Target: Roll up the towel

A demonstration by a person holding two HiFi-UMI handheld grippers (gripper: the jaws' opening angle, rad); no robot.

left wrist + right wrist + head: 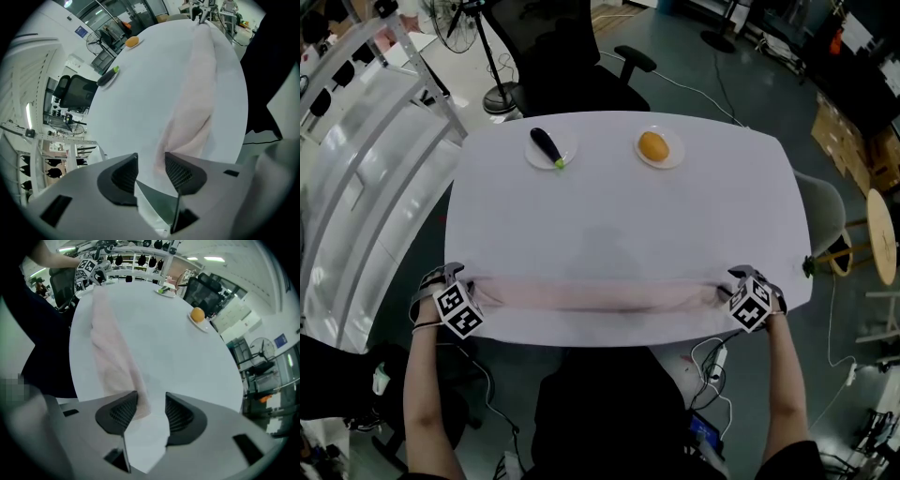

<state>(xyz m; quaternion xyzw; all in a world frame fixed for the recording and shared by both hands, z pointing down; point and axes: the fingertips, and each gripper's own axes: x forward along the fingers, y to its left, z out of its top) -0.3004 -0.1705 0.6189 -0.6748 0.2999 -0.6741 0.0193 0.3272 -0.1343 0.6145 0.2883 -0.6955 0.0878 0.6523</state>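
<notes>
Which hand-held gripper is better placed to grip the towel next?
Probably the right hand-held gripper: the towel reaches between its open jaws; at the left hand-held gripper it only skirts one jaw.

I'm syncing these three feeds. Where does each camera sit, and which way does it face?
Head view: on the person's head, facing down at the table; both forearms, left tongs and right tongs show.
Left gripper view: on the left tongs, facing along the towel; its open jaws show.
Right gripper view: on the right tongs, facing back along it; its open jaws show.
Shared: the towel, eggplant and orange.
</notes>
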